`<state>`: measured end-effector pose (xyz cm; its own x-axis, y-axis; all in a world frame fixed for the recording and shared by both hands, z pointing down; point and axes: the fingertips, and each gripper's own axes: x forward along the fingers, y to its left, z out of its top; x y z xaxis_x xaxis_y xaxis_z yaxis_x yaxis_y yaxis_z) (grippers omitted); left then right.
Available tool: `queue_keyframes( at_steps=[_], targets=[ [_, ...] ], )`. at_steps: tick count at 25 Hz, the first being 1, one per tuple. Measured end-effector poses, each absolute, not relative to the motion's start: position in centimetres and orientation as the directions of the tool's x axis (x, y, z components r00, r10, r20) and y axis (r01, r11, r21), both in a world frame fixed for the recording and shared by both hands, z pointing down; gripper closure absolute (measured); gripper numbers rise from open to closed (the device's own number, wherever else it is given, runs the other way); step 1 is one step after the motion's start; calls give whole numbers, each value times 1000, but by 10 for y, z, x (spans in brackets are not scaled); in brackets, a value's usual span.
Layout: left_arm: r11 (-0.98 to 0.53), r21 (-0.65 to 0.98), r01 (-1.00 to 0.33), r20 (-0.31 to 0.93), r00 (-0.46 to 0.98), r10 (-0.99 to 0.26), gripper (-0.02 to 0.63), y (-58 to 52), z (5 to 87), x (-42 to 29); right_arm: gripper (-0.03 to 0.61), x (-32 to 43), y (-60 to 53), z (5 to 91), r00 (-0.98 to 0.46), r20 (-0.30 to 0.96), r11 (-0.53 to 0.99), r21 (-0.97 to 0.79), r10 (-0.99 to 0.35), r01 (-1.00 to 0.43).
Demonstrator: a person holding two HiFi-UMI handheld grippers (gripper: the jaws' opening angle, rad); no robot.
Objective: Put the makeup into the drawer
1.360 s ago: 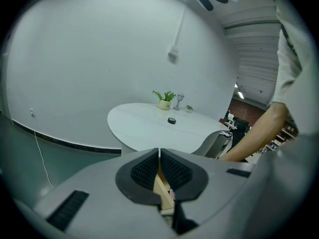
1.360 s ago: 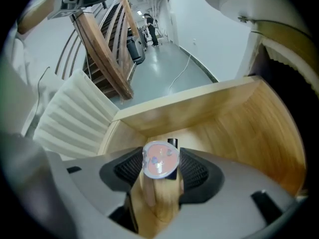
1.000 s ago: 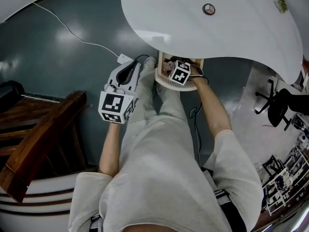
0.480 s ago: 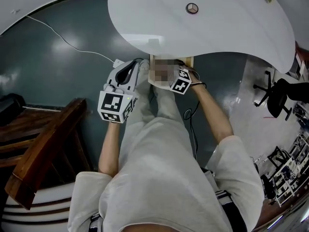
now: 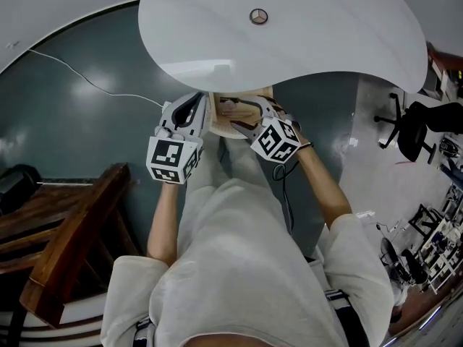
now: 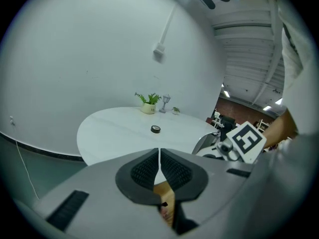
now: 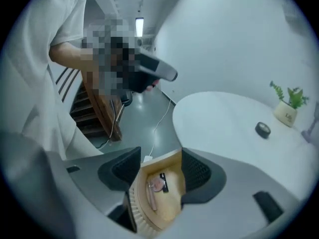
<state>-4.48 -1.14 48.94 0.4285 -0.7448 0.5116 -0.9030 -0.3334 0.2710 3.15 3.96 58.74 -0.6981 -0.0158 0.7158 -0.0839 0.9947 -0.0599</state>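
A second ago the right gripper (image 7: pixel 160 159) was low inside the pale wooden half-round drawer (image 7: pixel 137 218). Now it is lifted above it, its jaws apart, closing a little, with nothing between them. The pink makeup pieces (image 7: pixel 153 187) lie in the drawer, at lower centre of the right gripper view. I judge the placing done, with the drawer still open.

The left gripper (image 6: pixel 159 168) has its jaws together and empty.

No writing is readable. The small round black disc (image 5: pixel 258 16) on the white table (image 5: pixel 325 42) shows only a three-spoke star.
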Motion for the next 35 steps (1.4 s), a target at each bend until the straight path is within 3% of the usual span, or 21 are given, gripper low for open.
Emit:
queue_keyframes(
  at_steps=[8, 16, 30, 35],
  targets=[
    [-355, 273, -894, 502, 447, -740, 595, -28, 483, -34, 313, 49, -55, 539, -724, 657, 964, 16, -211, -267],
    [-347, 277, -896, 505, 443, -741, 595, -37, 483, -40, 291, 55, -143, 539, -680, 663, 930, 69, -314, -362],
    [-320, 279, -905, 522, 423, -741, 595, -44, 490, -59, 282, 46, -241, 586, -593, 749, 904, 20, -296, -427],
    [-312, 276, -909, 526, 414, -743, 595, -45, 491, -67, 307, 42, -250, 599, -569, 778, 896, -17, -266, -443]
  ],
)
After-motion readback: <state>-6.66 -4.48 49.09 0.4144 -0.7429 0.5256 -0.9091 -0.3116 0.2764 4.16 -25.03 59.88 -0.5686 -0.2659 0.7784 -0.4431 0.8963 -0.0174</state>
